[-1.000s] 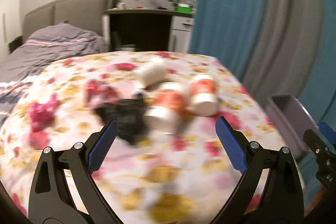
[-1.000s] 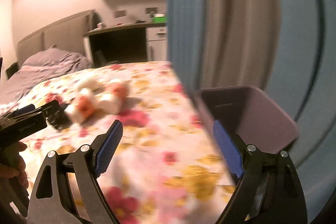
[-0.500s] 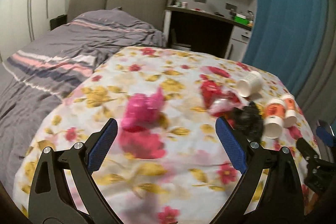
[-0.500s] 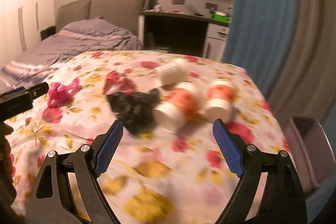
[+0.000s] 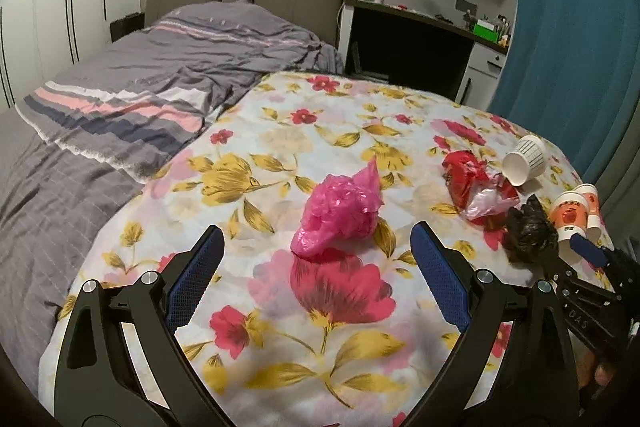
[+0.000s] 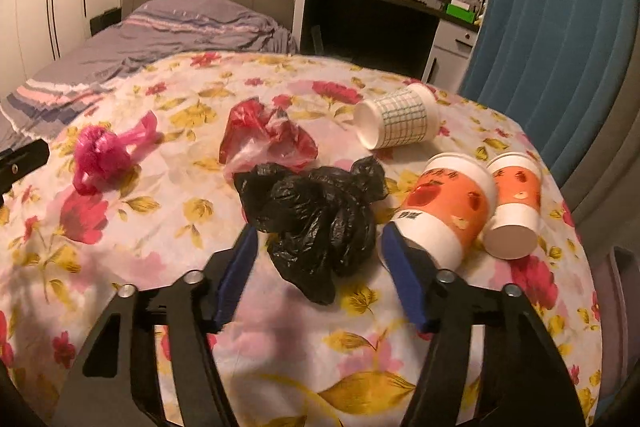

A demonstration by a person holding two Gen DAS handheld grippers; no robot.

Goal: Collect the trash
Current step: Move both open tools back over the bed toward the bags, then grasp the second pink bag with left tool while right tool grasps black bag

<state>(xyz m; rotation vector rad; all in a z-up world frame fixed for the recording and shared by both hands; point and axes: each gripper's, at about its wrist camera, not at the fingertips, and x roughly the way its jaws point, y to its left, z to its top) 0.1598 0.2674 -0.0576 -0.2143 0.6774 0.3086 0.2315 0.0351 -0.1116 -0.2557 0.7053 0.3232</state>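
Trash lies on a floral bedsheet [image 5: 320,327]. A crumpled pink bag [image 5: 340,209] sits just ahead of my open, empty left gripper [image 5: 316,255]; it also shows in the right wrist view [image 6: 102,155]. A crumpled black bag [image 6: 316,215] lies between the open fingers of my right gripper [image 6: 316,255], which is empty. A red bag [image 6: 266,135] lies behind it. Two orange paper cups [image 6: 448,207] [image 6: 516,203] lie on their sides at the right, and a white checked cup [image 6: 400,121] lies further back.
A grey bin [image 6: 622,307] stands off the bed's right edge. A grey striped duvet [image 5: 140,87] covers the far left of the bed. A dark desk [image 5: 408,43] and a blue curtain [image 5: 580,27] stand behind.
Both grippers swung left, away from the bin. The left now faces the pink bag; the right has closed in on the black bag and its fingers are narrower.
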